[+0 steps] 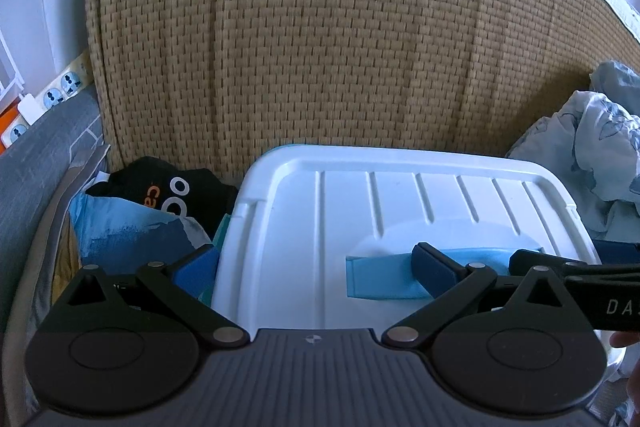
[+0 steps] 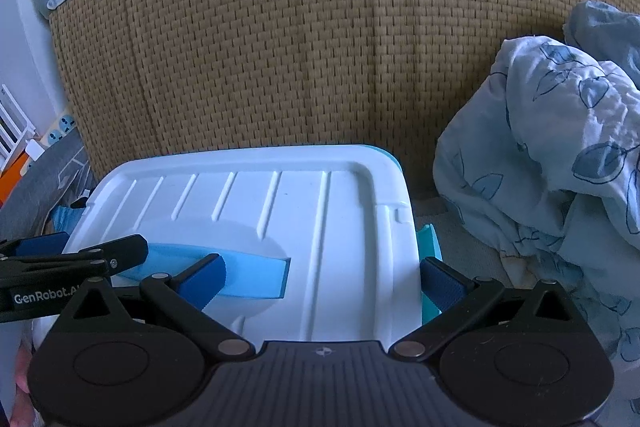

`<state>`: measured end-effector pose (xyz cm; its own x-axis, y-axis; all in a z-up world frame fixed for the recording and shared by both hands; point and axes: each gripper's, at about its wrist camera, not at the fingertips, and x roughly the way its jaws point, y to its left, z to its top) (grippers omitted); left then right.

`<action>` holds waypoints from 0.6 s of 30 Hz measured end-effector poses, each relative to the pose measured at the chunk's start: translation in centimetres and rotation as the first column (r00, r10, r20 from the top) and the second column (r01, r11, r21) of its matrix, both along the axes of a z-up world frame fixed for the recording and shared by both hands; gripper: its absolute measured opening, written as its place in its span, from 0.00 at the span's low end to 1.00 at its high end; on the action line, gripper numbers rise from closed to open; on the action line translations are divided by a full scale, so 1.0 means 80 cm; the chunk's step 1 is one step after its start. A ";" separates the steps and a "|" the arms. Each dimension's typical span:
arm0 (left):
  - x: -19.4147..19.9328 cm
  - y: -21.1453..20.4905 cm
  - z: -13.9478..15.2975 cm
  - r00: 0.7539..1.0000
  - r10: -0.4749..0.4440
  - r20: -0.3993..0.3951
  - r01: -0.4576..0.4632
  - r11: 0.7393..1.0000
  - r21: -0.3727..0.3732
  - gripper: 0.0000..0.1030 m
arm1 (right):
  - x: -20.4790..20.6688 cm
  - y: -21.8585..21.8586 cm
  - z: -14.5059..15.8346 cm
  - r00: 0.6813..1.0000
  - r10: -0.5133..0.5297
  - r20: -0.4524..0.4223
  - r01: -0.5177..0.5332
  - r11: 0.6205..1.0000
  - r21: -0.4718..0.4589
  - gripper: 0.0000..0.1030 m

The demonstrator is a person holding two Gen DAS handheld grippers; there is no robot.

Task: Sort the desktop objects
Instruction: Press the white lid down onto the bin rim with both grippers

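Storage box lid point(image 1: 400, 211) with its blue handle point(image 2: 248, 279) sits under my left gripper point(image 1: 316, 267) and right gripper point(image 2: 324, 281); both fingers spread wide, holding nothing.

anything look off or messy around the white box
The white ribbed plastic lid sits flat on its box, blue handle down. The mess is beside it: a crumpled leaf-print sheet on the right, and a black garment stuffed in on the left.
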<state>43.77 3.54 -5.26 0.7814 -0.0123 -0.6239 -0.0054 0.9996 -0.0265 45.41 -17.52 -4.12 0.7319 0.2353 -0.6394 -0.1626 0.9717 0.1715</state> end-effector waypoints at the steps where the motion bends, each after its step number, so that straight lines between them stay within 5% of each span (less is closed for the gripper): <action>1: 0.001 0.000 0.000 1.000 0.000 0.000 0.000 1.000 0.000 1.00 | 0.001 0.000 0.000 1.000 0.000 0.002 0.000 1.000 0.001 1.00; 18: 0.012 -0.002 -0.004 1.000 -0.002 0.028 0.002 1.000 0.007 1.00 | 0.011 -0.005 -0.004 1.000 -0.003 0.012 0.003 1.000 0.024 1.00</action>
